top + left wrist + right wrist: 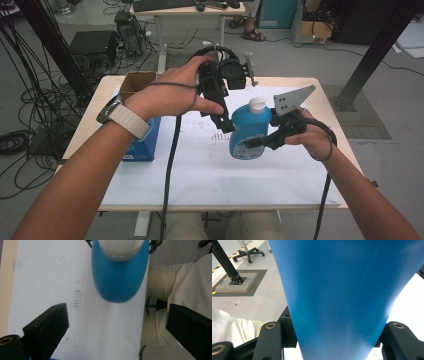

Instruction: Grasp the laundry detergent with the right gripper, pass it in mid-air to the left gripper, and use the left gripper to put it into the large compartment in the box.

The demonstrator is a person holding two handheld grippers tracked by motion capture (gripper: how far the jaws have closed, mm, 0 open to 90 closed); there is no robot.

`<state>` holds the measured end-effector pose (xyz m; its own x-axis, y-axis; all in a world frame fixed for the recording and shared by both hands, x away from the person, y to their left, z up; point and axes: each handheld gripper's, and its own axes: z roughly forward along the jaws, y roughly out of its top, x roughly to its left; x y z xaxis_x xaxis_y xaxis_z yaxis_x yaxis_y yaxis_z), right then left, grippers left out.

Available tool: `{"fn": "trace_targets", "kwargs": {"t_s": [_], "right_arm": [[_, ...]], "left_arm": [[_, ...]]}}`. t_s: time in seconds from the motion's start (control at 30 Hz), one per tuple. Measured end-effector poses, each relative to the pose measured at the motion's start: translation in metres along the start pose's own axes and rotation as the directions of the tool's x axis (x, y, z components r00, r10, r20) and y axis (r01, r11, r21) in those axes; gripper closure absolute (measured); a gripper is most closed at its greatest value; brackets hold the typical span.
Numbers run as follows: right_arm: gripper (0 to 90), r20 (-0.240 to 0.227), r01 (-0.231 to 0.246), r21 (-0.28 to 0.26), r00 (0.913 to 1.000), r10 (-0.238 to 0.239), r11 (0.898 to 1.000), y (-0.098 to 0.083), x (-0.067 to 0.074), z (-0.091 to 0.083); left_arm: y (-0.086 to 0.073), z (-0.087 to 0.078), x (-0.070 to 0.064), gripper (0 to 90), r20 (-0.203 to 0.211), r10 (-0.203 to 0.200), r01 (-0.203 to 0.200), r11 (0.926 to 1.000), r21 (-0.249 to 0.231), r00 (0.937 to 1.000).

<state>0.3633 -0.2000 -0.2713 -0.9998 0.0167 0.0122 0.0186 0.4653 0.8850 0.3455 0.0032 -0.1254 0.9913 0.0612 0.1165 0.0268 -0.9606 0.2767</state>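
Note:
A blue bottle (248, 131) with a white cap (257, 104) is held upright just above the white sheet. My right gripper (251, 142) comes in from the right and is shut on its lower body. In the right gripper view the blue bottle (342, 290) sits tight between the two jaws of the right gripper (334, 340). My left gripper (223, 122) hangs just left of the bottle's shoulder, pointing down. The left gripper view looks down on the blue bottle (119, 277) and its cap (120, 247), and the left gripper (117, 317) stands wide open with nothing between its jaws.
A white sheet (200, 170) covers the wooden table (107, 90). A blue box (146, 142) lies at the left under my forearm, with an open cardboard box (136, 82) behind it. Cables and a desk stand on the floor beyond.

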Motion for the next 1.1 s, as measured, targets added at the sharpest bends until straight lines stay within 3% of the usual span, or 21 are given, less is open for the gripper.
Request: {"fn": "trace_targets", "kwargs": {"t_s": [0.3,1.1], "right_arm": [[42.9,-0.019,0.009,0.009,0.9998,-0.009,1.0,0.001,0.001,0.012],[43.1,-0.028,0.004,0.008,0.9996,-0.004,1.0,0.001,-0.001,0.027]], "left_arm": [[0.0,0.003,0.0,4.8,0.0,0.002,-0.002,0.9999,-0.013,1.0],[-0.002,0.016,0.001,4.9,0.012,0.007,-0.007,0.9998,0.018,0.9999]]}}
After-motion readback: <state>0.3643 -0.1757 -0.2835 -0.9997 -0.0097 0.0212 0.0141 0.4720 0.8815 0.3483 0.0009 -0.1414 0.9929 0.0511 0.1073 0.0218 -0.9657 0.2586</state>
